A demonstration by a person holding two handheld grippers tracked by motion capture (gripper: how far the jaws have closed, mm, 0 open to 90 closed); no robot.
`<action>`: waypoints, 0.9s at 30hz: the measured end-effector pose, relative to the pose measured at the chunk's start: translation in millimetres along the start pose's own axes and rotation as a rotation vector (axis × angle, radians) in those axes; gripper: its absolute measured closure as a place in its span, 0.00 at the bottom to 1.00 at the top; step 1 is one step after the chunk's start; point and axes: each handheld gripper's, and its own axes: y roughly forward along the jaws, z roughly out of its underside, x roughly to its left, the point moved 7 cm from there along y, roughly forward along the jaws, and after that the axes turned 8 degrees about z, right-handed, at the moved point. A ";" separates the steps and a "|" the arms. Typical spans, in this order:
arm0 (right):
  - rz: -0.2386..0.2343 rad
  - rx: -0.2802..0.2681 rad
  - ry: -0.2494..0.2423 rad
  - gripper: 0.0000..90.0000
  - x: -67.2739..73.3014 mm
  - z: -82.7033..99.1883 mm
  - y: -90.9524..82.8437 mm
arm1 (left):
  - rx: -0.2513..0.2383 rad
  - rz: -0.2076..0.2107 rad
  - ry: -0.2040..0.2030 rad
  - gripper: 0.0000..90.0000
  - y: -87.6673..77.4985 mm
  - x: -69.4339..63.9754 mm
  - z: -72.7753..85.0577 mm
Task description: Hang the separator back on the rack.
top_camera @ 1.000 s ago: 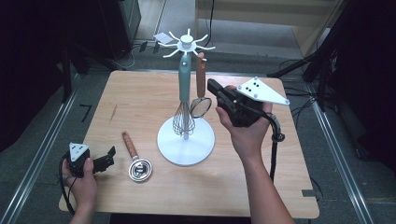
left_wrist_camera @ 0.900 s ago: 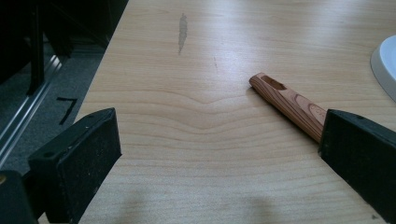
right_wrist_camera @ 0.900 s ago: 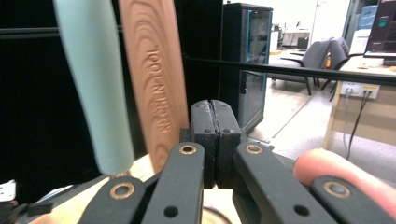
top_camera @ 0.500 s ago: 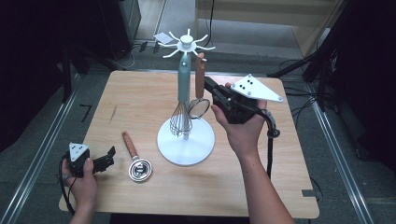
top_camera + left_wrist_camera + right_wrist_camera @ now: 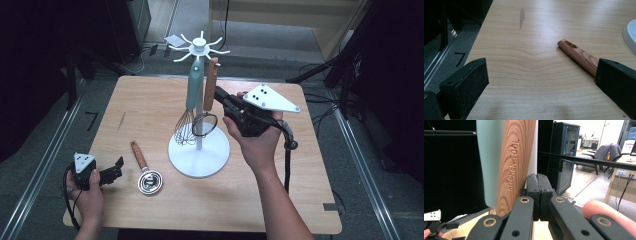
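Item: right gripper (image 5: pixel 222 97), jaws pressed together on nothing, tip just beside the wood-handled strainer (image 5: pixel 209 100) hanging on the white rack (image 5: pixel 199 160).

Item: left gripper (image 5: pixel 114 169), jaws apart, resting near the wooden-handled spoon (image 5: pixel 144 170) on the table (image 5: pixel 300 200).

Step, as I judged it: hanging utensils.

Next called for clamping the spoon's handle and lifting it to a free hook.

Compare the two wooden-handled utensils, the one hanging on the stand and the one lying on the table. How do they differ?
The hanging utensil is upright on the white stand, while the lying utensil rests flat on the table. The hanging one ends in a dark mesh ring; the lying one ends in a shiny metal bowl. The shut right gripper sits beside the hanging one; the open left gripper is near the lying one. Both have wood-grain handles.
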 end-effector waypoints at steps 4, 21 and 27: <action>-0.011 -0.003 -0.005 1.00 4.1 -0.6 0.4 | 0.000 0.000 -0.001 0.00 0.0 -0.1 0.0; -0.005 -0.020 0.009 1.00 3.7 -11.5 0.9 | 0.000 0.000 0.000 0.00 0.0 0.0 0.0; 0.003 -0.051 0.030 1.00 0.8 -24.9 -0.6 | 0.000 0.001 0.000 0.00 -0.1 0.0 0.0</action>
